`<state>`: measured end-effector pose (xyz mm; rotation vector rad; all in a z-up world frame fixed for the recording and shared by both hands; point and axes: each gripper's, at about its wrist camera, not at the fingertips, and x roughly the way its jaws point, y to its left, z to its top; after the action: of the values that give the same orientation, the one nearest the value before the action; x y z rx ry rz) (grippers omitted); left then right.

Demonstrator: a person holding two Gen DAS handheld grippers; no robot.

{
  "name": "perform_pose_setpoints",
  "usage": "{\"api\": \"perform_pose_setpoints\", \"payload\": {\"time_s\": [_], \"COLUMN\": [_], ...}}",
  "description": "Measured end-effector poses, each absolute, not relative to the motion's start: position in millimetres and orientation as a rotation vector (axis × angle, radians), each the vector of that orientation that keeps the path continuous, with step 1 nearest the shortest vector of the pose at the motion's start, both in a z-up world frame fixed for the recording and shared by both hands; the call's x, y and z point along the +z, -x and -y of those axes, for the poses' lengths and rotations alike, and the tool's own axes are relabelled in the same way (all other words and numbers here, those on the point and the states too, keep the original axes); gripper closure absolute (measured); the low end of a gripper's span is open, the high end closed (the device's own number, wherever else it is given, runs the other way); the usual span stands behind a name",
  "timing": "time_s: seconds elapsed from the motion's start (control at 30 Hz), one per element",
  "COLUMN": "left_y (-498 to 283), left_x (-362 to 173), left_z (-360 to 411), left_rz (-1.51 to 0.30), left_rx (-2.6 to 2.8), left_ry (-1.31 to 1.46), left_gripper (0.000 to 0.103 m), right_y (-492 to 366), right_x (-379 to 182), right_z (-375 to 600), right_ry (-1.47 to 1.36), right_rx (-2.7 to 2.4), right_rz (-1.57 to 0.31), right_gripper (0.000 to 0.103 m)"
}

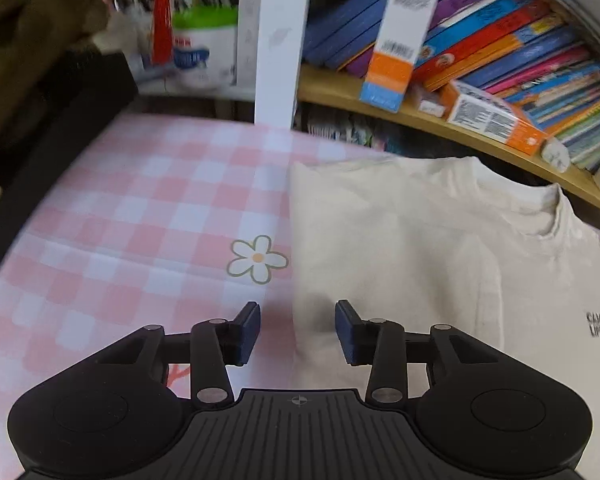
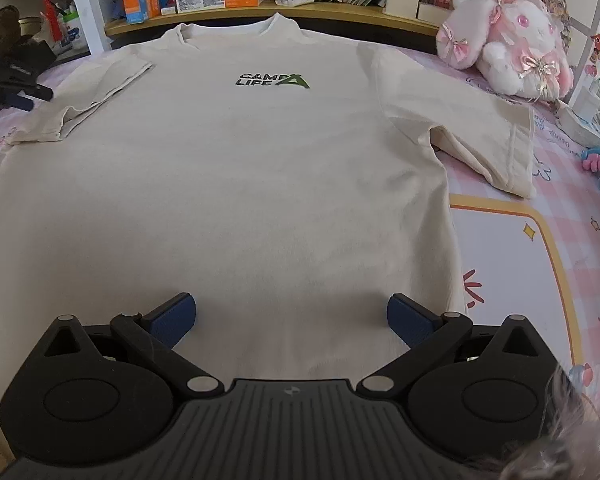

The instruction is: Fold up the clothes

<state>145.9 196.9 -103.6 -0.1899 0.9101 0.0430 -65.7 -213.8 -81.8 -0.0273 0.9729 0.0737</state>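
T-shirt point(image 2: 236, 184) flat on bed point(image 1: 120, 240); soft, limp, light; pinch folded side edge; left tongs point(image 1: 298, 330) narrowed, empty; right tongs point(image 2: 292, 318) wide, empty.

A pink checked sheet point(image 1: 140, 216) — behind it a shelf point(image 2: 340, 10) of books, a pink plush rabbit point(image 2: 504, 36) alongside.
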Motion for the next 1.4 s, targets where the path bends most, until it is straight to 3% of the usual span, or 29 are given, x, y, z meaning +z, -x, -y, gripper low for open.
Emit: {"api": "perform_pose_setpoints", "payload": {"time_s": [0.03,0.07,0.63,0.67,0.9,1.03,1.1,1.27,1.4], "left_y": [-148,-149,-167,-165,-123,-86,-67,-11,28], "left_x": [-105,-106,-107,-106,-75,-66,-63,-61,-67], "left_z": [-199,-202,-226,-226,-224,-206,-193,-161,-134], "left_rz": [-0.913,-0.921,-0.912,-0.904,-0.773,-0.763,-0.763,-0.742,-0.759], "left_rx": [0.032,0.016,0.076,0.086,0.102,0.070,0.052,0.018,-0.011], "left_ry": [0.211,0.236,0.201,0.188,0.221,0.193,0.182,0.108,0.042], "left_gripper": [0.082,0.101,0.100,0.096,0.095,0.085,0.075,0.035,0.028], "right_y": [65,66,58,58,57,55,55,56,58], "right_x": [-82,-81,-82,-83,-81,-77,-73,-62,-57], "right_z": [214,214,213,213,217,225,231,251,269], "right_ry": [0.025,0.022,-0.002,-0.001,-0.008,-0.034,-0.042,-0.077,-0.107], "right_rx": [0.069,0.062,0.019,0.020,0.031,0.024,0.018,-0.001,-0.021], "right_rz": [-0.977,-0.980,-0.995,-0.995,-0.995,-0.977,-0.962,-0.915,-0.899], "right_gripper": [0.000,0.000,0.000,0.000,0.002,0.002,0.002,0.002,0.002]}}
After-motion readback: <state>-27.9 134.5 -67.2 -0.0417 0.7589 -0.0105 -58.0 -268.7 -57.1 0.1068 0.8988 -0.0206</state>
